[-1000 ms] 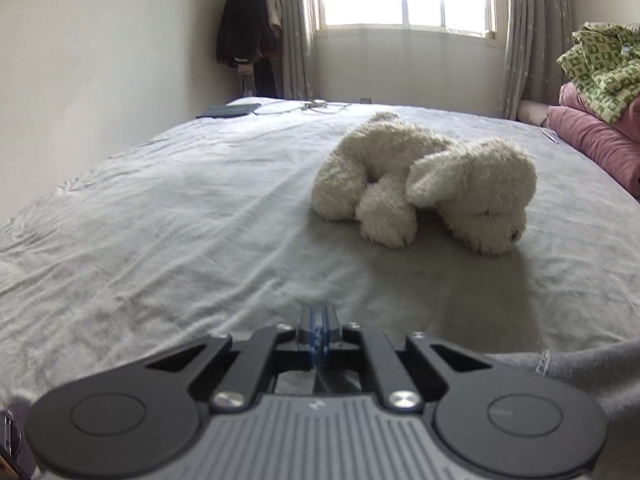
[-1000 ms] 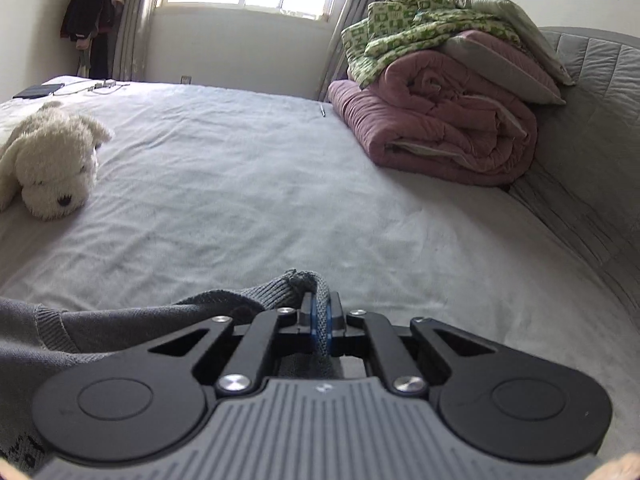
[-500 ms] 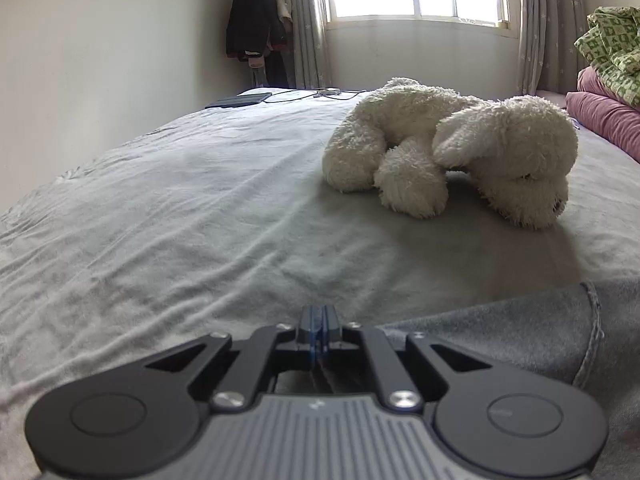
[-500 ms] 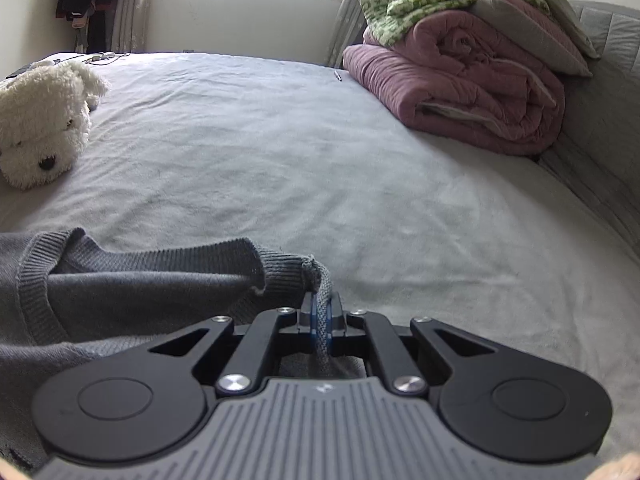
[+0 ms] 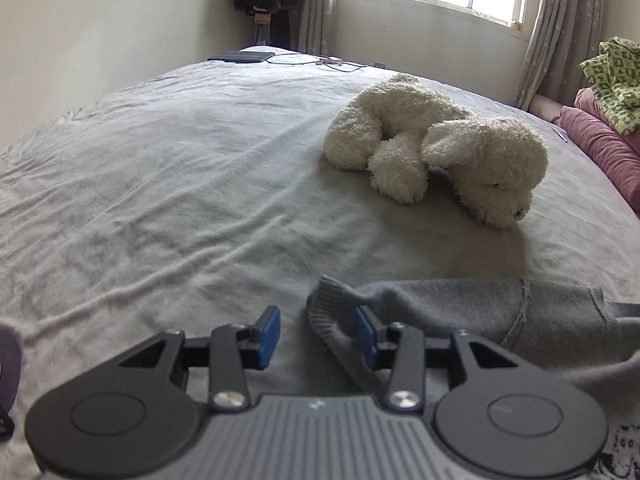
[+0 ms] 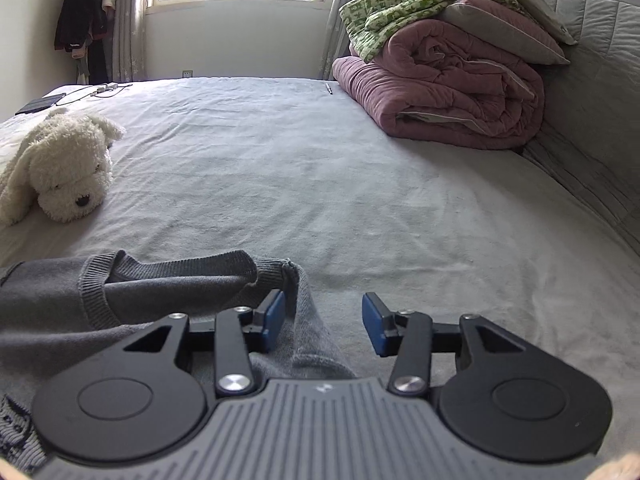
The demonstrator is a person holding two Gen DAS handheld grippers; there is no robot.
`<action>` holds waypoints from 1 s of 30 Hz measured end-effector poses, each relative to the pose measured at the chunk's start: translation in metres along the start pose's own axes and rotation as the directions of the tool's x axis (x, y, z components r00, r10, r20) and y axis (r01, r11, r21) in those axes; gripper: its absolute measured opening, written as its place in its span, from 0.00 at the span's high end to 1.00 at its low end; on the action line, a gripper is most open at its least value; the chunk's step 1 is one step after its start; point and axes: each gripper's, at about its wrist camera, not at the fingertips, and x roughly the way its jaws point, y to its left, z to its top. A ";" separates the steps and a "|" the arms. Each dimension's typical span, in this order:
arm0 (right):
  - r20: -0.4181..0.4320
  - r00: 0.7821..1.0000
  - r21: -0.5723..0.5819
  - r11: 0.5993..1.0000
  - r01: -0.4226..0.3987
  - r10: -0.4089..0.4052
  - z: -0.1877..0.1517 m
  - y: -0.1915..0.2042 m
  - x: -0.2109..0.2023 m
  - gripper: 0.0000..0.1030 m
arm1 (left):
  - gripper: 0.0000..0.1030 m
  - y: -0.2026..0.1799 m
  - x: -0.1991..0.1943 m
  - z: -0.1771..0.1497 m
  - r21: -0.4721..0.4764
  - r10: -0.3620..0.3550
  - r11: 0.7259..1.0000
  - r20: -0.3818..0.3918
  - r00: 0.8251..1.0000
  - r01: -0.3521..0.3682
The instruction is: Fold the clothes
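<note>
Grey bed (image 6: 360, 184): sweater (image 6: 160, 292) laid down, both grippers, left gripper (image 5: 318, 334) and right gripper (image 6: 324, 322), just opened, released. Plush dog (image 5: 436, 152) at 1 o'clock. Folding barely begun.

The grey sweater (image 6: 168, 292) runs off the left and bottom edges of the right wrist view and hides under the gripper body, the white toy dog (image 6: 60, 168) beside it is cut at the left edge, and the dark flat thing (image 5: 242, 56) far behind the dog is too small to tell.
</note>
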 end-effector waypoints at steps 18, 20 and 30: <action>-0.081 0.987 0.187 0.975 -0.122 0.139 -0.057 -0.024 -0.107 0.47 | 0.43 -0.011 -0.107 -0.055 -0.046 -0.175 0.984 -0.122 0.977 0.170; -0.100 0.982 0.188 0.972 -0.137 0.158 -0.067 -0.023 -0.113 0.47 | 0.43 -0.014 -0.111 -0.068 -0.048 -0.202 0.979 -0.155 0.967 0.196; -0.179 0.953 0.238 0.951 -0.200 0.245 -0.105 -0.027 -0.127 0.46 | 0.45 -0.028 -0.117 -0.121 -0.003 -0.314 0.946 -0.259 0.913 0.325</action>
